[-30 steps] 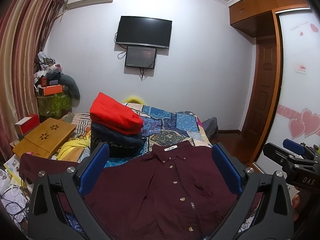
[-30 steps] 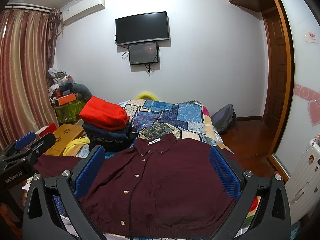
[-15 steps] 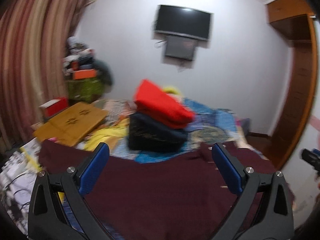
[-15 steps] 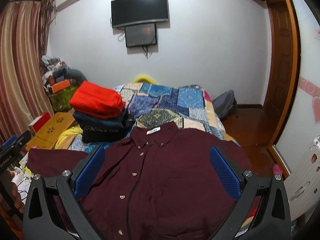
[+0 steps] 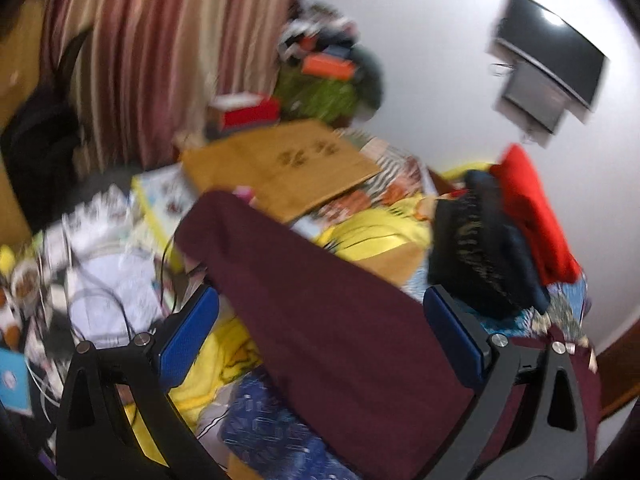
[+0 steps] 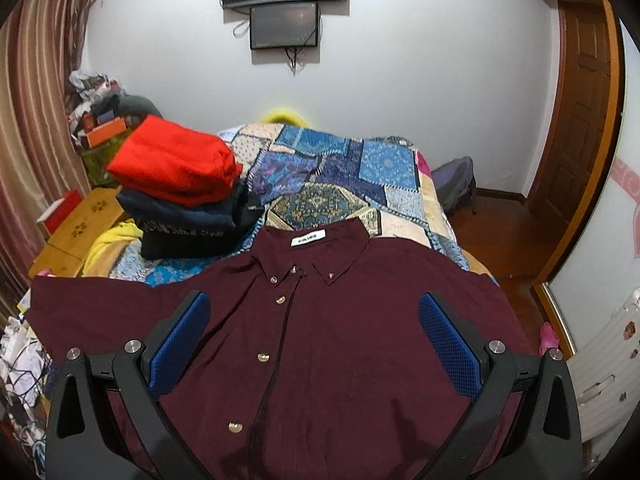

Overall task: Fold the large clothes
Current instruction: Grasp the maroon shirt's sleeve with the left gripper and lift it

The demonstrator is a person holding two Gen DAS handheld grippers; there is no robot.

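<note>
A: Where does the maroon shirt (image 6: 340,340) lie?

B: Spread face up across the near end of the bed (image 6: 360,184), collar toward the far wall, buttons closed down the front. Its left sleeve (image 6: 100,312) reaches out to the left edge, toward the clutter beside the bed.

A: And the claws?

B: The left claw (image 5: 320,344) hangs over that left sleeve, released, jaws spread wide, gripping nothing; its view is blurred, so how close it sits to the cloth I cannot tell. The right claw (image 6: 314,340) hovers over the shirt's chest, also released and empty.

A: How will the cloth handle?

B: My guess is light, thin and limp. It looks woven and smooth, so it should sag wherever it is unsupported and may slide a little on the patchwork quilt (image 6: 328,168). Nothing fragile but the buttons.

A: Where to take hold?

B: On the left, the sleeve cuff or the shoulder seam, pinching a single layer so the back does not come up with it. On the right, the matching shoulder or the hem. Edges and seams hold better than the open middle, which would simply bunch.

A: Anything in the way?

B: The stack of folded clothes (image 6: 180,200) sits far left of the collar, apart from the shirt.
</note>
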